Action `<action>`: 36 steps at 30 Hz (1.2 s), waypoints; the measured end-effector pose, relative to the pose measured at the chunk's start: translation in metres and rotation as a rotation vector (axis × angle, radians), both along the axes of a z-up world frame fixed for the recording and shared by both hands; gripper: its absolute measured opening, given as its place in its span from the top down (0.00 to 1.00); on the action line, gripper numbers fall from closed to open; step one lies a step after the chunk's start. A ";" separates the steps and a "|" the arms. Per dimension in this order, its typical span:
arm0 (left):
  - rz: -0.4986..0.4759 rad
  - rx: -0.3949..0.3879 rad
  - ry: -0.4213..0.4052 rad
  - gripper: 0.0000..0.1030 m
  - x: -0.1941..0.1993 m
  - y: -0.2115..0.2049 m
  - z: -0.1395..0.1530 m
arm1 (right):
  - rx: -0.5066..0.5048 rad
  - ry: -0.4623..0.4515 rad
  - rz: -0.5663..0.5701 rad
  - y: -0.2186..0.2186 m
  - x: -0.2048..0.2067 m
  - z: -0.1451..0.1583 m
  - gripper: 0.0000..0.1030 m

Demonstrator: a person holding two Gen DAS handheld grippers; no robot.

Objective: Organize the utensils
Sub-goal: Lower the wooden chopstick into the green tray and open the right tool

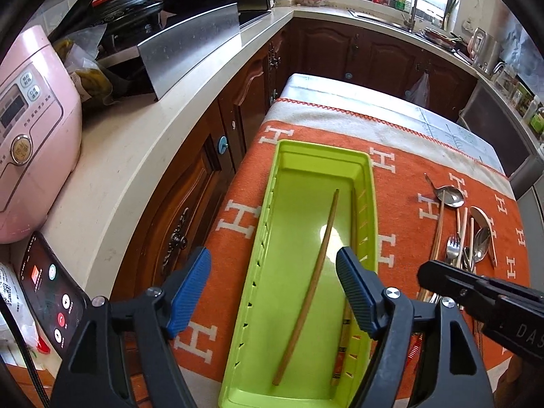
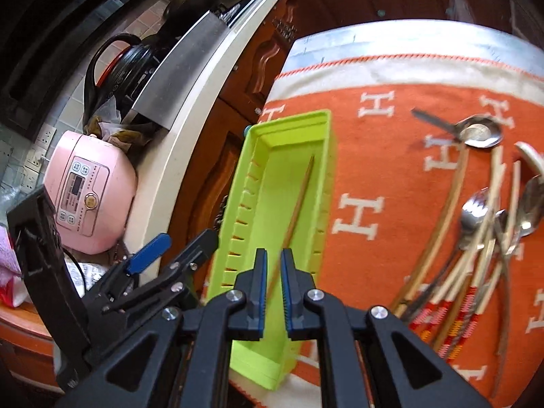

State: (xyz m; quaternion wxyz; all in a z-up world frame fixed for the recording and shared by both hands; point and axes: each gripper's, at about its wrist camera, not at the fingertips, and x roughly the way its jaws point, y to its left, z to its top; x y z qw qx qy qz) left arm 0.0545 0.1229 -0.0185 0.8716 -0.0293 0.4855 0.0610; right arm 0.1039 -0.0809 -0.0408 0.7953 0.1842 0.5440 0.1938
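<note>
A lime-green utensil tray (image 1: 326, 151) lies lengthwise on the orange cloth. Inside it rests a brown chopstick (image 1: 316, 272), and a second chopstick with a patterned end (image 1: 343, 346) lies along the right wall. My left gripper (image 1: 273, 253) hovers open over the tray's near half, nothing between its blue pads. My right gripper (image 2: 273, 255) hangs above the tray's (image 2: 292, 125) near end. Its jaws are nearly together with only a narrow slit and nothing held. A loose pile of spoons, a fork and chopsticks (image 2: 486, 231) lies on the cloth to the right.
A pink rice cooker (image 1: 30, 129) and a phone (image 1: 51, 292) sit on the white counter (image 1: 136, 156) at left. Dark wooden cabinets stand between the counter and the table. A single spoon (image 2: 479, 132) lies beyond the pile.
</note>
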 end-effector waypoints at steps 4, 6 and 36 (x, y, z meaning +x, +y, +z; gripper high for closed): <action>-0.029 -0.001 -0.003 0.28 -0.005 -0.012 0.006 | -0.112 -0.074 -0.016 -0.018 -0.016 0.010 0.92; -0.048 0.000 -0.001 0.28 -0.007 -0.020 0.007 | -0.126 -0.088 -0.024 -0.028 -0.023 0.011 0.92; -0.446 -0.092 0.149 0.86 0.018 -0.157 -0.037 | -0.246 -0.136 -0.210 -0.174 -0.089 -0.021 0.93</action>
